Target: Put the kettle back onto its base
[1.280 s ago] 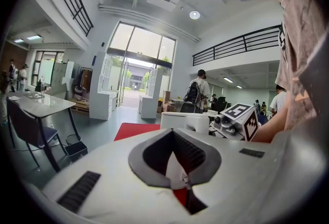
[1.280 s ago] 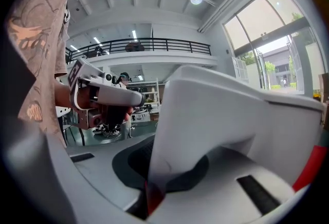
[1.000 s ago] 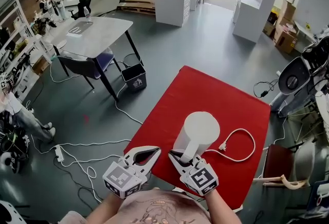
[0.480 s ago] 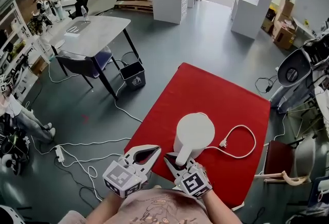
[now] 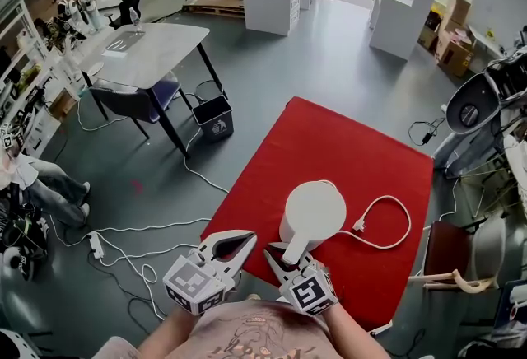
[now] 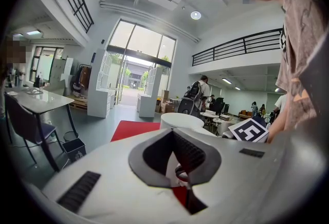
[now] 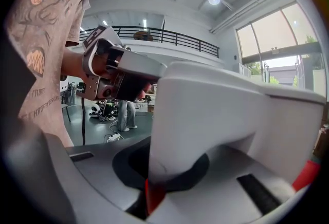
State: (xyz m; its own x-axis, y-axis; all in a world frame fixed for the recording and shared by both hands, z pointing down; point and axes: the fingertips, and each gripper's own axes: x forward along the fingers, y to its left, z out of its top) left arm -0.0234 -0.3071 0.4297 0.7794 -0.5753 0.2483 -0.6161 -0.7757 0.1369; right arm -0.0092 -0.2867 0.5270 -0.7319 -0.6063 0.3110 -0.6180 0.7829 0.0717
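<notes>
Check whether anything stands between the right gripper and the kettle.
Nothing visible does. The right gripper has its fingers closed on the handle of the kettle. The white cord lies to the kettle's right on the red table, not between them.

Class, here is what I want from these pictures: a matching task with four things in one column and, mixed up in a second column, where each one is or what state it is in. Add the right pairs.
Column one:
1. kettle
2. plug
3. left tool
4. black bin

Column two:
A. standing on the grey floor
B. lying loose on the red cloth
C. handle gripped by the right tool
D. empty, jaws together

Pairs: 1-C, 2-B, 3-D, 4-A
</notes>
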